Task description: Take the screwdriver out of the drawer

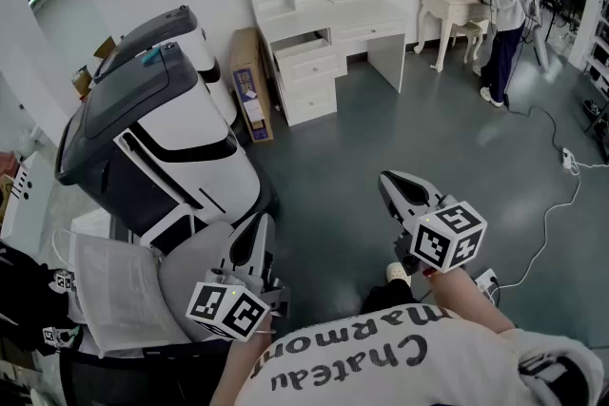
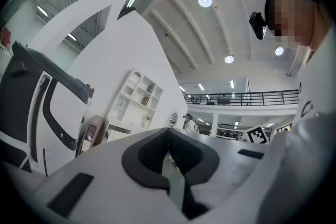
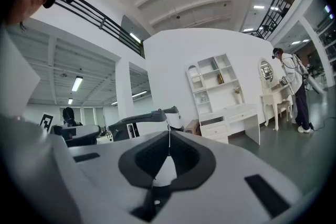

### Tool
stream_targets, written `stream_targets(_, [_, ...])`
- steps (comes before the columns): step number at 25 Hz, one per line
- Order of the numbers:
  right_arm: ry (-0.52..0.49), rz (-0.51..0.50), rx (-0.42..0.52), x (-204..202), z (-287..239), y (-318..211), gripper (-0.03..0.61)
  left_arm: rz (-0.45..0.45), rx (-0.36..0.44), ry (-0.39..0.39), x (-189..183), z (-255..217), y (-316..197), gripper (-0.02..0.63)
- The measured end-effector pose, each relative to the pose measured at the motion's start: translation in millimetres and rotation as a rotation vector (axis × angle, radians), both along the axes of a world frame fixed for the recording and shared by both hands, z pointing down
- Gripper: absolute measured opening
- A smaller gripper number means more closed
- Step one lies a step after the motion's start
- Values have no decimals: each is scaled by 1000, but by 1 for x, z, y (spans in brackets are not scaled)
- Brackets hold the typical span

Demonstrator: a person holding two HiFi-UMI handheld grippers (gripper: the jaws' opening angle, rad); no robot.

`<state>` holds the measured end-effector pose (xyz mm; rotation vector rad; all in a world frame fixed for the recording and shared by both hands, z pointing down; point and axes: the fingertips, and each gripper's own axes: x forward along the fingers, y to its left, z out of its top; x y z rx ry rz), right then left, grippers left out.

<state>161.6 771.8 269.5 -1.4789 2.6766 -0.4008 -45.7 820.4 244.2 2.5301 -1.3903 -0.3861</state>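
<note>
The left tool (image 1: 259, 223) and the right tool (image 1: 387, 179) each have their jaws together (two tools, both empty). The shirt (image 1: 381, 352) below reads "Chateau Marmon". Well apart across the floor, the white bench (image 1: 333, 18) has its top drawer (image 1: 300, 45) of three ajar; the screwdriver cannot be seen.

Head looks down; all views share the desk (image 1: 328, 19)
</note>
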Motion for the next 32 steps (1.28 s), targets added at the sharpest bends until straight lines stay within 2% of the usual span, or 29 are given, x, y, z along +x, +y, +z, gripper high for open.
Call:
stream_targets(12, [47,6,-24,-14,5,-16,28,-10,-31,28,-23,12,-15,23])
stream_targets(17, [-9,27,-50,-5,12,-30,28,-4,-46,47,-19,24,-31,23])
stream_targets(20, [-2,30,-73,-4,16,-43,28,-7,-66,58,-19,31,-44,23])
stream_targets(26, [18,8,-68,-6,16,-93,28,-19,-59,54,-19,28,-89,23])
stream_targets(32, [12,-31,-76,-10,20,-174,28,-52,-45,34,-21,22,-157,23])
